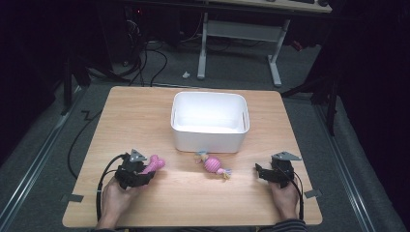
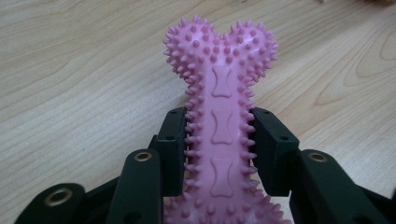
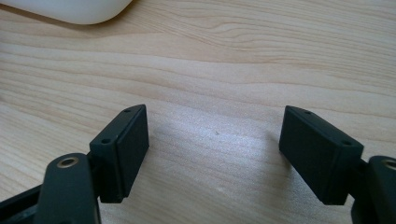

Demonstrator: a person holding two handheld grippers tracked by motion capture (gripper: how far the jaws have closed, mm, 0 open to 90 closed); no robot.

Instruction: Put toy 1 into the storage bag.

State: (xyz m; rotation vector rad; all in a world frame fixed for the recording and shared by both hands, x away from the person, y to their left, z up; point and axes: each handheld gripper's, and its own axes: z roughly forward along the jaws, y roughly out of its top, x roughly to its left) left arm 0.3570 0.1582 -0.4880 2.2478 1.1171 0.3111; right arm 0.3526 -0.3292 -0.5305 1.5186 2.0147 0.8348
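My left gripper (image 2: pixel 218 154) pinches a pink spiked bone toy (image 2: pixel 222 107) across its narrow shaft, jaws pressed against both sides; the toy's long axis runs straight out ahead of the jaws, its knobbed end pointing away over the wooden table (image 1: pixel 145 116). The white bin (image 1: pixel 210 122), my landmark, sits farther out and to the right of this toy, so I judge the carry goes forward and rightward. My right gripper (image 3: pixel 215 154) is spread wide over bare wood, holding nothing, near the bin's front right corner. A small pink rope toy (image 1: pixel 212 165) lies just before the bin.
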